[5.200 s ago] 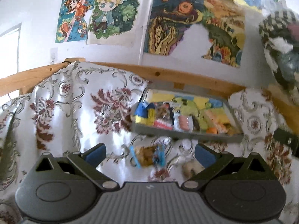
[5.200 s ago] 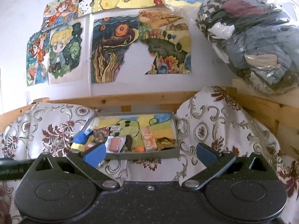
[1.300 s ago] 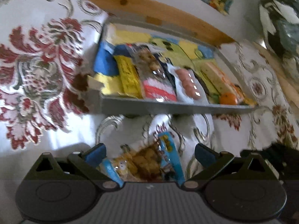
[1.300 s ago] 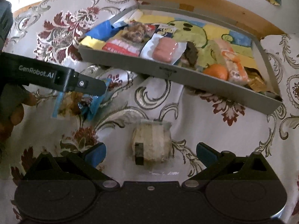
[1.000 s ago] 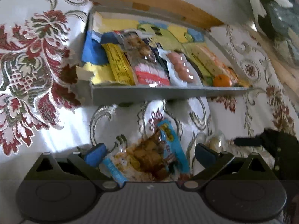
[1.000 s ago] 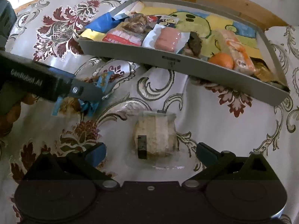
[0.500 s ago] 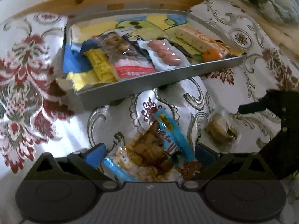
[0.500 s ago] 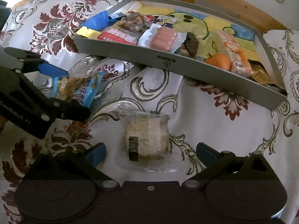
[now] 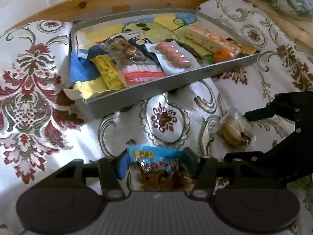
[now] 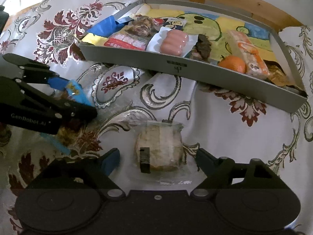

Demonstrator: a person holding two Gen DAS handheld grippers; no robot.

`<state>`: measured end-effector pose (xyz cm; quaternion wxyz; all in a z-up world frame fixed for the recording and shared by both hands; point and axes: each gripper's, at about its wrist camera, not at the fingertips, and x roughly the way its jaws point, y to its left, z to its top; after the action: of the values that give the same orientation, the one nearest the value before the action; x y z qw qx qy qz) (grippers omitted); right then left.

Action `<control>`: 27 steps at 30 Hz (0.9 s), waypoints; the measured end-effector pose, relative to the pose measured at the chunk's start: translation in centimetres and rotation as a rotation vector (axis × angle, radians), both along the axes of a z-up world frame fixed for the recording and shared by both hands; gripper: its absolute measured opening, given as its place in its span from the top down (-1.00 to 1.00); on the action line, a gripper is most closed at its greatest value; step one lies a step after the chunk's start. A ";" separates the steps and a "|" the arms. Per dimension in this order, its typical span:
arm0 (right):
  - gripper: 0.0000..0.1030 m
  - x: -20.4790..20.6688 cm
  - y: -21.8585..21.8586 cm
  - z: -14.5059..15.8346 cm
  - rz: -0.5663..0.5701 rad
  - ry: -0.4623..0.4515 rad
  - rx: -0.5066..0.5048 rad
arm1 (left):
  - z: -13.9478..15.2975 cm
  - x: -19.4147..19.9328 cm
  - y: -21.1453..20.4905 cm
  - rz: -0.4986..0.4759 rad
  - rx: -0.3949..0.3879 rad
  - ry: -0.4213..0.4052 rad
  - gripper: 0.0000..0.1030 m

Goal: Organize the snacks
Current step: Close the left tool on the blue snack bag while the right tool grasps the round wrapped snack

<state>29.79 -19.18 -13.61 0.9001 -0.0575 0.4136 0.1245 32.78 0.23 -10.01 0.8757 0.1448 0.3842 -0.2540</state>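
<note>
Landmark: grey tray [image 10: 187, 69], already stocked with snacks, on the floral cloth [image 10: 215, 137].
Left gripper [image 9: 156, 162]: jaws clamped on the blue-edged snack packet [image 9: 158, 168], on the cloth just in front of the tray's near wall.
Right gripper [image 10: 157, 157]: jaws apart, straddling the clear-wrapped pastry [image 10: 159, 148], not gripping it.
Pastry position: in front of the tray, apart from it, to the packet's right.
Key relation: pastry sits directly between the right fingers; tray lies straight ahead.
Nearer hand: right.

Left gripper [image 9: 156, 161] clamps blue snack packet [image 9: 156, 163] above floral cloth [image 9: 166, 117]. Grey tray [image 9: 166, 84] of snacks lies toward the cloth's far edge.
</note>
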 end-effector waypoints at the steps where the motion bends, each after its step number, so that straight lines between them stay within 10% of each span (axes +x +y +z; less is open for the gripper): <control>1: -0.68 0.1 0.0 -0.1 -0.003 0.003 0.003 | 0.0 -0.2 -0.2 0.004 0.009 0.000 -0.17; 13: -0.69 -0.1 0.3 -0.3 -0.006 -0.001 0.001 | -1.1 -1.5 -0.7 0.041 0.100 0.047 -0.55; 27: -0.11 -0.5 0.6 -0.2 -0.009 -0.015 -0.021 | -0.5 -2.5 -1.0 0.061 0.148 0.024 -0.19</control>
<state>29.30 -18.57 -13.77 0.9031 -0.0661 0.4082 0.1157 30.24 -0.78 -10.49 0.8653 0.1943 0.4166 -0.1998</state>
